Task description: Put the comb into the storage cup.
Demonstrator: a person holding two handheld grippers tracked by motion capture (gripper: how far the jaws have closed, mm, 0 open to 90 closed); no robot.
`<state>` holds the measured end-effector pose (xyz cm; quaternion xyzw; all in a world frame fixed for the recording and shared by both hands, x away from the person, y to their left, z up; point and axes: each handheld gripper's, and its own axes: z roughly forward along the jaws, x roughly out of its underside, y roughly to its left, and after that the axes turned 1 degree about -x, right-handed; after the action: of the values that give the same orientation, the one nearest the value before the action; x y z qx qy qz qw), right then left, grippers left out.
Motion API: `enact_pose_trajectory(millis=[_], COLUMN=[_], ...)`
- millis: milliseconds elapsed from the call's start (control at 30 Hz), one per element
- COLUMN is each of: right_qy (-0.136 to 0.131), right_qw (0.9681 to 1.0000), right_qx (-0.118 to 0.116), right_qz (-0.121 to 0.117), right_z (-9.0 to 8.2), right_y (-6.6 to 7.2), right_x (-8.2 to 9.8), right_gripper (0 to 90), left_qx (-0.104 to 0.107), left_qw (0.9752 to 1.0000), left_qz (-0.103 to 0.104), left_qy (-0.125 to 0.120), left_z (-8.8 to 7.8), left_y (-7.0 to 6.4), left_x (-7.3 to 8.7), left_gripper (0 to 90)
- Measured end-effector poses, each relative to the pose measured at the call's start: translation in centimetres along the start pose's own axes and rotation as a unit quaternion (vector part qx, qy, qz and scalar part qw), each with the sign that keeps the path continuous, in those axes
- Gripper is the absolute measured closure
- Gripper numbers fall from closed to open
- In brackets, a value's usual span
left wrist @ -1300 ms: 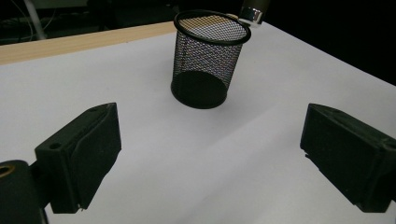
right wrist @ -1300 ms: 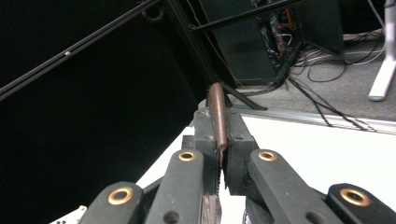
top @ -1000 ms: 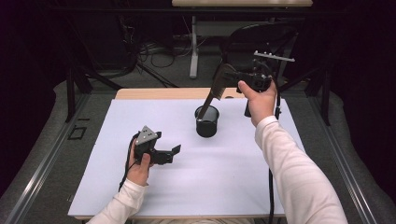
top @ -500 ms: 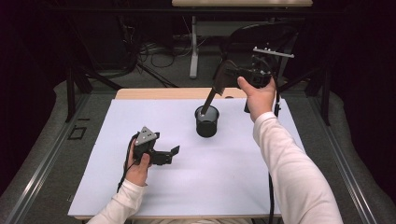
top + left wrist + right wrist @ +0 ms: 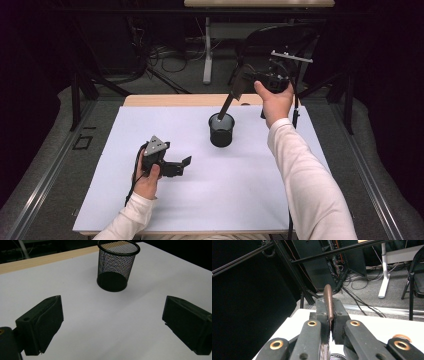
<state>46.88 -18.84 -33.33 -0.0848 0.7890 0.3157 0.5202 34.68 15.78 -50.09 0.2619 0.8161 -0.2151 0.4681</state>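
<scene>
A black mesh cup [image 5: 221, 134] stands upright on the white sheet [image 5: 250, 195], a little right of the middle. My right gripper [image 5: 239, 87] is raised above and to the right of it, shut on a slim brown stick [image 5: 226, 107] that slants down to the cup's mouth. In the right gripper view the stick [image 5: 328, 300] rises from between the closed jaws of my right gripper [image 5: 330, 322], with the cup's rim [image 5: 337, 356] just below. My left gripper [image 5: 185, 167] rests low on the sheet at the left, open. In the left gripper view nothing lies between the jaws of my left gripper [image 5: 112, 322], which point at the cup [image 5: 116, 267].
A wooden table edge [image 5: 175, 100] runs along the back of the sheet. Beyond it are a dark chair [image 5: 280, 40], black frame poles [image 5: 75, 95] and cables on the floor [image 5: 165, 55]. The sheet lies bare in front of the cup.
The right hand has barely shifted with the stick. The left gripper and the cup lie as before.
</scene>
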Motion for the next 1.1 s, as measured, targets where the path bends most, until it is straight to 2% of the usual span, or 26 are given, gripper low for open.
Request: enact_pose_trajectory(millis=[333, 733, 1100], right_qy=[0.002, 0.008, 0.015], right_qw=[0.9999, 0.9997, 0.9995], right_qx=[0.014, 0.021, 0.028], right_qz=[0.009, -0.002, 0.001], right_z=[1.1, 2.0, 2.4], right_y=[-0.3, 0.2, -0.4], right_x=[0.4, 1.1, 2.2], right_gripper=[86.7, 86.7, 86.7], left_qx=[0.002, 0.005, 0.006], left_qw=[1.0000, 1.0000, 0.9999], left_qz=[-0.001, 0.003, 0.007], left_qy=[-0.001, -0.007, -0.006], left_z=[-0.1, -0.2, -0.2], left_y=[0.2, 0.2, 0.1], left_x=[0.1, 0.0, -0.1], left_gripper=[3.6, 3.6, 3.6])
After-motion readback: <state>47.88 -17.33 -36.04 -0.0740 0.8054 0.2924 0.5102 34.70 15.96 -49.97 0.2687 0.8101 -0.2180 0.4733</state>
